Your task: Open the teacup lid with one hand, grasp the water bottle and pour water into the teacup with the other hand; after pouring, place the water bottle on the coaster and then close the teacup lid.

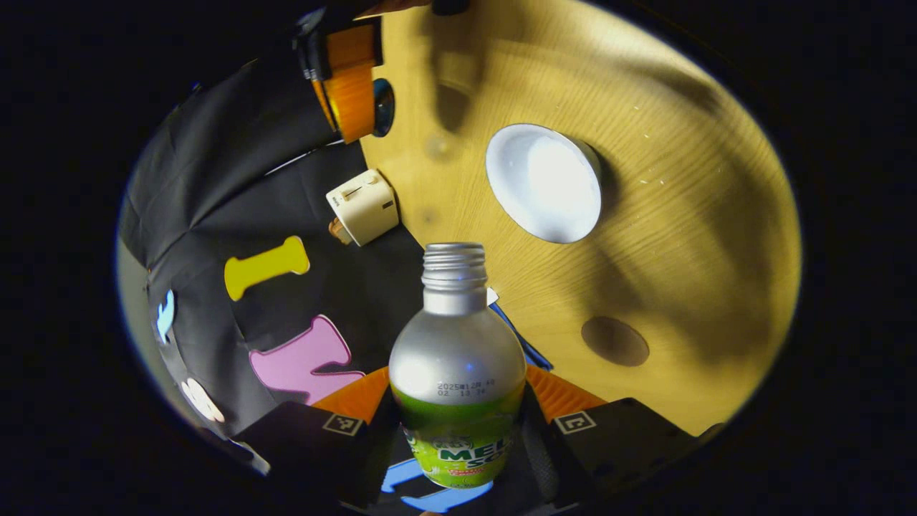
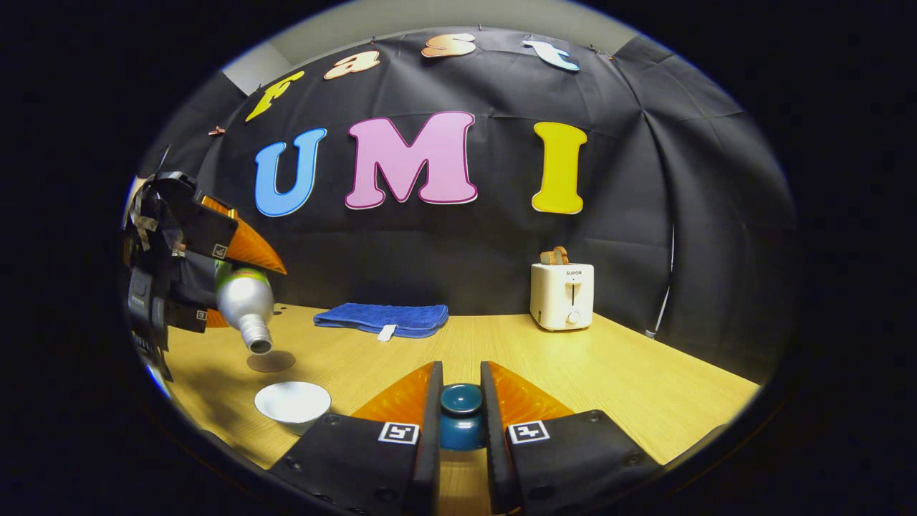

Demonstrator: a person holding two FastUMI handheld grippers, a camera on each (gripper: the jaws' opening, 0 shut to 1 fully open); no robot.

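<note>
My left gripper [image 1: 458, 430] is shut on a silver and green water bottle [image 1: 456, 358], uncapped and tipped mouth-down over the table. The open white teacup [image 1: 544, 183] sits beyond the mouth, with the round brown coaster [image 1: 615, 341] nearer. No stream of water can be made out. In the right gripper view the tilted bottle [image 2: 246, 304], held in the left gripper [image 2: 229, 287], hangs above the coaster [image 2: 271, 360], behind the teacup [image 2: 292, 405]. My right gripper [image 2: 458, 408] is shut on the teal teacup lid [image 2: 461, 401], lifted off the table. The left gripper view catches the right gripper [image 1: 354, 93] and the lid [image 1: 383, 107].
A white toaster [image 2: 562, 295] stands at the back of the wooden table [image 2: 645, 387], and a folded blue towel [image 2: 383, 317] lies at the back centre. The toaster [image 1: 363, 206] sits by the table's far edge in the left gripper view.
</note>
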